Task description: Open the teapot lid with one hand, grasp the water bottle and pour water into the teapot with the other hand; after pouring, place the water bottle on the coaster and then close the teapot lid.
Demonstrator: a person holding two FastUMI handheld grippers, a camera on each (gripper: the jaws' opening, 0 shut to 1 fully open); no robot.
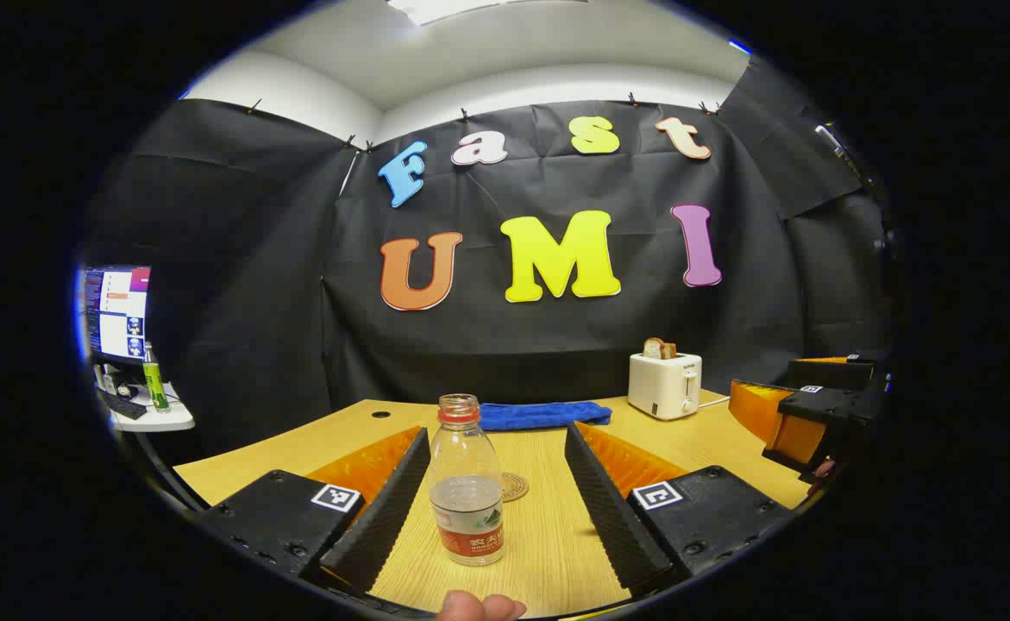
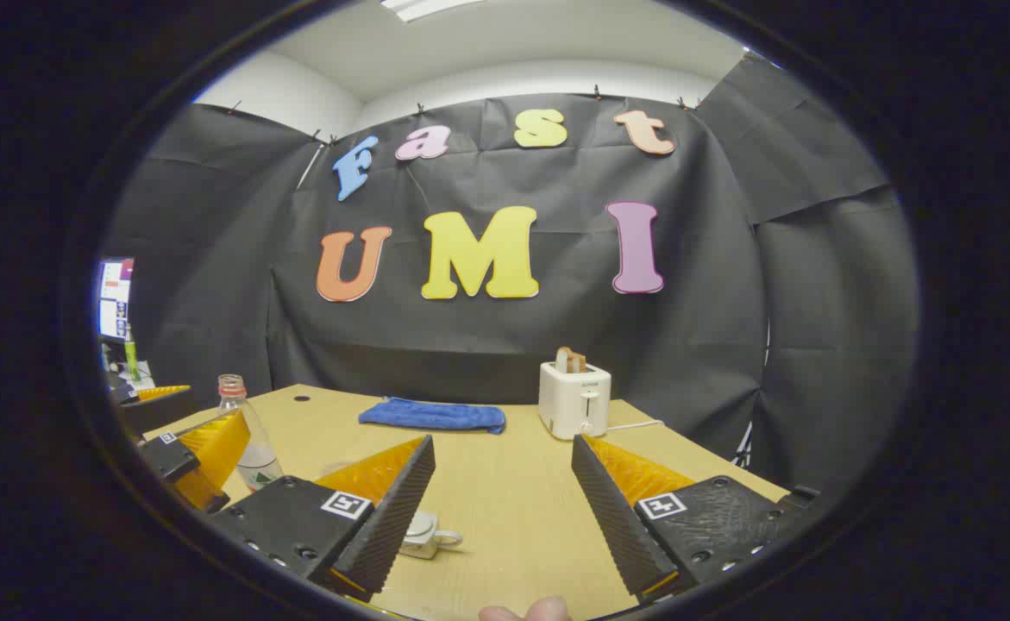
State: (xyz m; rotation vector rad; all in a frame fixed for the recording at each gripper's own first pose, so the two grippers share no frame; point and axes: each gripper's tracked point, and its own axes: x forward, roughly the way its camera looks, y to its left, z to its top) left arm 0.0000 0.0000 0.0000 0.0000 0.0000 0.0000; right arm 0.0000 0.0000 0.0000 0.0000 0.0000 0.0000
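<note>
A clear water bottle (image 1: 467,483), uncapped and part full, stands upright on the wooden table between the fingers of my left gripper (image 1: 498,431). That gripper is open: the bottle sits close to its left finger, with a gap to the right one. A round coaster (image 1: 515,486) lies flat just behind the bottle. In the right gripper view, my right gripper (image 2: 502,442) is open over bare table. A small white teapot (image 2: 427,533) with a handle sits low beside its left finger, partly hidden. The bottle (image 2: 246,442) and the left gripper (image 2: 190,457) appear at far left.
A blue cloth (image 1: 543,415) lies at the back of the table (image 1: 556,552), and a white toaster (image 1: 665,385) with bread stands to its right. The right gripper (image 1: 815,414) hovers at the table's right edge. A side desk with a monitor (image 1: 116,310) is at far left.
</note>
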